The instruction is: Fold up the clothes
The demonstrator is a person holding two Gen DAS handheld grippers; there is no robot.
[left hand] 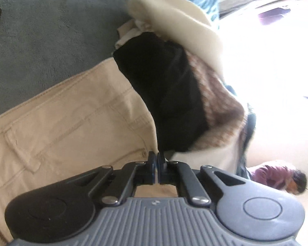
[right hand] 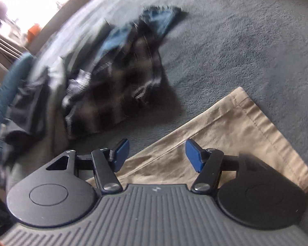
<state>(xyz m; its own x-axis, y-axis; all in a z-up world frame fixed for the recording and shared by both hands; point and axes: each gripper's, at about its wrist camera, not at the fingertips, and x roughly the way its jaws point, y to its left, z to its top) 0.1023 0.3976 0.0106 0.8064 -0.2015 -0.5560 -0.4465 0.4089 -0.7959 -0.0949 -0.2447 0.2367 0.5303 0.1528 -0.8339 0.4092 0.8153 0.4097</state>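
1. The task's garment now in hand is a pair of beige trousers (left hand: 71, 119). They lie flat on a grey fleece blanket (left hand: 41, 41), the waist part with belt loop and pocket seams toward the left gripper (left hand: 157, 160).
2. The left gripper has its jaws pressed together at the waistband corner, near a small rivet. The trousers' edge reaches right to the pads, so I judge it pinches this corner, but the pads hide the cloth itself.
3. This corner seems chosen because it gives a firm, thick edge for lifting or pulling the waist over.
4. The right gripper (right hand: 157, 155) is above the leg end of the trousers (right hand: 246, 127). Its blue pads stand apart and nothing is between them; the cloth lies below, not gripped.
5. The hem with its stitched line is a straight, free edge just beyond the right pads, good for a next grasp, in my judgement.
6. Open blanket (right hand: 246, 41) lies beyond the hem, so there is room for moving the leg.
7. A heap of other clothes crowds the far side: a black garment (left hand: 164, 86) and a cream fleece piece (left hand: 174, 20) overlap the trousers, and a dark plaid shirt (right hand: 117, 86) lies near the leg, apart from it. This heap could snag during a fold.
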